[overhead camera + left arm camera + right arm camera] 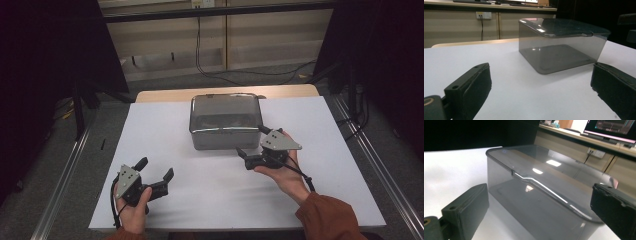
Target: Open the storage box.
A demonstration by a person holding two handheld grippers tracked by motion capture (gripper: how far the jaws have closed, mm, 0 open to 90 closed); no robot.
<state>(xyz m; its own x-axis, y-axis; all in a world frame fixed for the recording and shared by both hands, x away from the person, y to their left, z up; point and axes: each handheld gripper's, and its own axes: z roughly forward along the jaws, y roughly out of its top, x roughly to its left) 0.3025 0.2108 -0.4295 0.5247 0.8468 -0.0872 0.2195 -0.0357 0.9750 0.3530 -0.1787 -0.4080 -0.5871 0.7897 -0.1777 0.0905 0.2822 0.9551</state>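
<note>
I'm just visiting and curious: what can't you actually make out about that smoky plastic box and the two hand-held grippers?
- Box contents: high view, glare on the tinted lid hides the inside.
- Box's far side: right gripper view, hidden behind the box itself.
- Right hand-held gripper: high view, whether its jaws touch the box is too small to tell.
- Left hand-held gripper: left gripper view, jaw bases cut off by the bottom edge.

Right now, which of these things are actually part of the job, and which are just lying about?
Part of the job:
smoky plastic box with its lid on
right hand-held gripper, open beside the box
left hand-held gripper, open, farther back

Just lying about:
wall cables
monitor
</note>
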